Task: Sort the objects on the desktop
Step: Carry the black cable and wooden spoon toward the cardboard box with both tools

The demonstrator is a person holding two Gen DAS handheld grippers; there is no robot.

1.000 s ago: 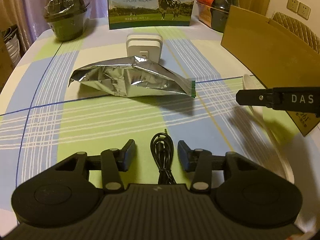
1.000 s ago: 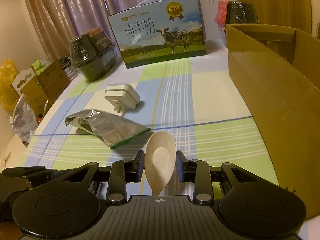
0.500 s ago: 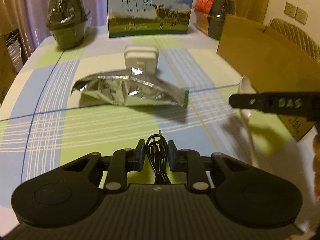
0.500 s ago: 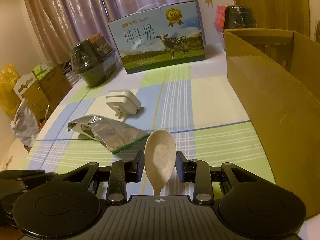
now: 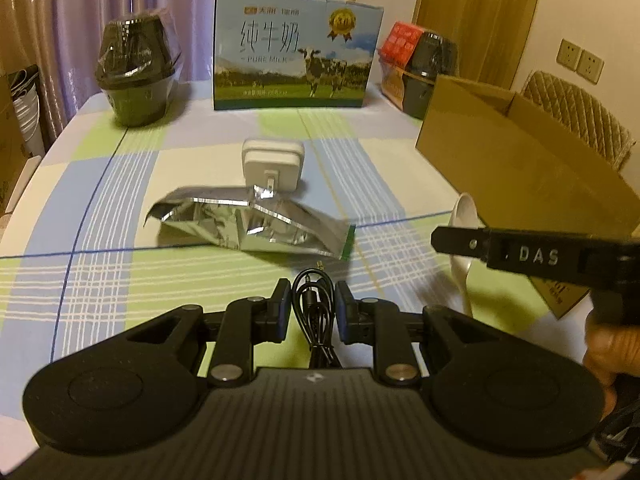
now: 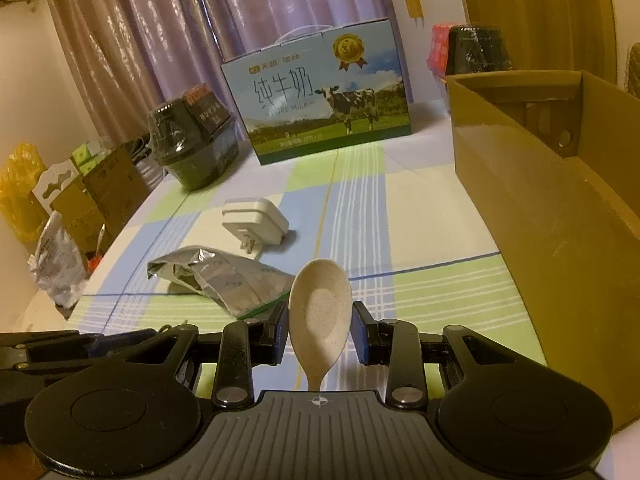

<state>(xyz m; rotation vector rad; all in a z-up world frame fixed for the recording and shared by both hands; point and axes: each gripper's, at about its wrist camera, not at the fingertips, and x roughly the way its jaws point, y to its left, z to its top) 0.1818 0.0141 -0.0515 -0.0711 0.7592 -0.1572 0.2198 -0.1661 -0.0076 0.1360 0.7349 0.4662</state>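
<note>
While the left gripper [image 5: 309,310] is squeezed on a black cable [image 5: 314,312] and the right gripper [image 6: 320,330] pinches a pale spoon [image 6: 320,314], the cardboard box [image 6: 540,200] stands at three o'clock, its inside hidden, with bare tablecloth [image 6: 360,208] at twelve.

Left gripper [image 5: 310,314] now clamped on cable [image 5: 314,312]; both raised
</note>
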